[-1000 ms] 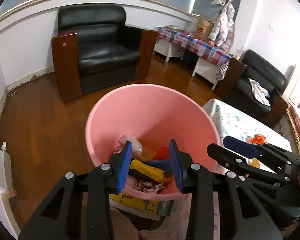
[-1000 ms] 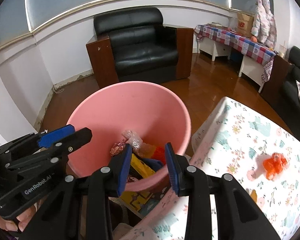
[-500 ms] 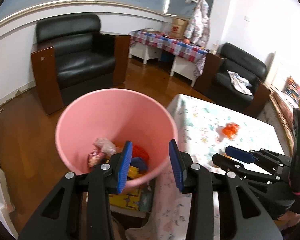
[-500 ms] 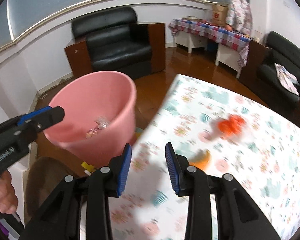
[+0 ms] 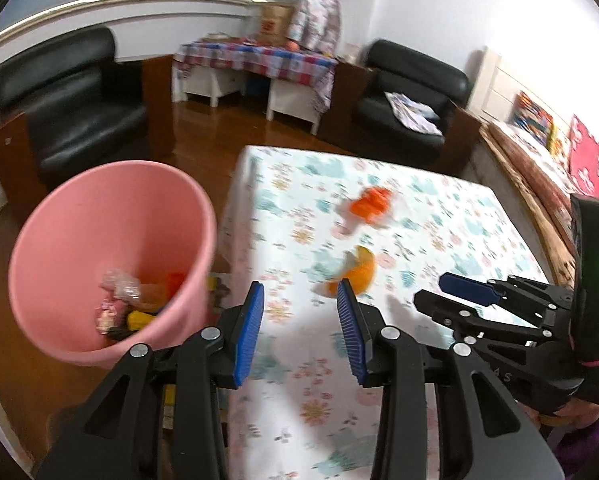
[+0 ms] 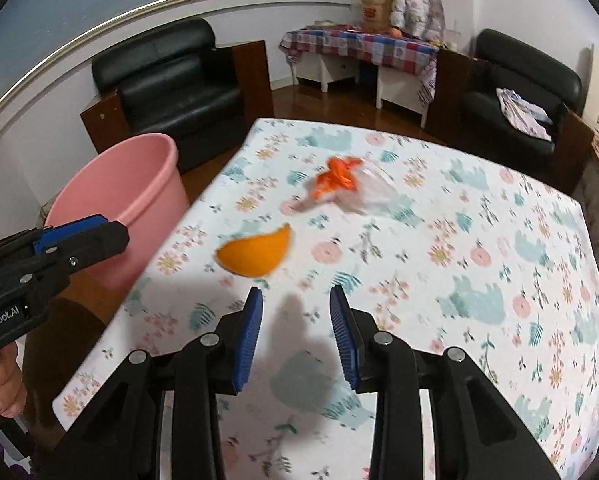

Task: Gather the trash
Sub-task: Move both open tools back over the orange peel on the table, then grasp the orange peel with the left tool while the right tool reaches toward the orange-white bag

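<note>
Both grippers empty, jaws parted: right gripper [image 6: 296,334], left gripper [image 5: 300,330]. Orange peel [image 6: 255,254] lies near the table's [image 6: 539,360] bin-side edge; knotted orange bag [image 6: 339,180] lies further in. Pink bin [image 5: 111,260] sits beside that edge. Recommend: descend, straddle the peel, close firmly, then lift.

My left claw [image 5: 301,330] hides the near rim of the pink bin [image 5: 111,256]. The orange peel [image 6: 255,254] and the orange-knotted clear bag [image 6: 345,186] on my desk [image 6: 479,280] are smeared; the bag's contents are unreadable.
</note>
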Available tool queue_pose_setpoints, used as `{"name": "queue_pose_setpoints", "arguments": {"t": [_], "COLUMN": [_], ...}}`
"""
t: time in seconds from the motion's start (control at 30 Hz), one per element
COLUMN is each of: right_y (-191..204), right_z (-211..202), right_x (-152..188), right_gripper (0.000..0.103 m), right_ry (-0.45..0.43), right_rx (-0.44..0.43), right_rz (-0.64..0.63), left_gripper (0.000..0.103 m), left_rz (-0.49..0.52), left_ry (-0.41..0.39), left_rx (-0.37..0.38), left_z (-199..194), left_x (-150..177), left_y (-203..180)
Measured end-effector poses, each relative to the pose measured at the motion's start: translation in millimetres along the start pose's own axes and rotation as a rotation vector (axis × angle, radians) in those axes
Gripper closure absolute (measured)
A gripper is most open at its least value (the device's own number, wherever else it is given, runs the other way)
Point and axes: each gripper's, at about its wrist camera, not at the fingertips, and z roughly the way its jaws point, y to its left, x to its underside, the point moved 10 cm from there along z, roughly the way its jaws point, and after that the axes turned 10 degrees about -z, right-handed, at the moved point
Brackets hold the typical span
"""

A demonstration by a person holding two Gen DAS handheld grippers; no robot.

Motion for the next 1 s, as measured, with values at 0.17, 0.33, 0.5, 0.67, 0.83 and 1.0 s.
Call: {"name": "queue_pose_setpoints", "arguments": {"t": [0.17,0.33,0.5,0.67,0.83,1.0], "right_y": [-2,-7,-15,-27,-36,-36], "right_z": [7,13,15,16,16,21], "right_x": [1,5,7,4,3,5], "right_gripper": [0.069,0.069,0.069,0.068,0.058,0.058], "right_ry": [0.018,0.031,0.039,0.028,0.021,0.034], "right_rx": [-0.002,-0.008,-0.009,-0.016,-0.012,-0.011], "right_rz": [0.034,0.047,0.06,0.096,0.134,0.139], "left_gripper": [0.065,0.065,0.065,0.065,0.065,0.065], "left_rz": [0.047,0.115,0.195,0.213,0.191,0.189], "left_ry": [0.052,0.087,0.12,0.139,0.131,0.147], "left_rx": [0.015,0.016,0.013,-0.014,-0.013,-0.041], "left_z": [23,41,63,86,90,100], "left_x": [6,11,11,13,10,12], "left_y": [-18,-36,-47,-44,-40,-32]}}
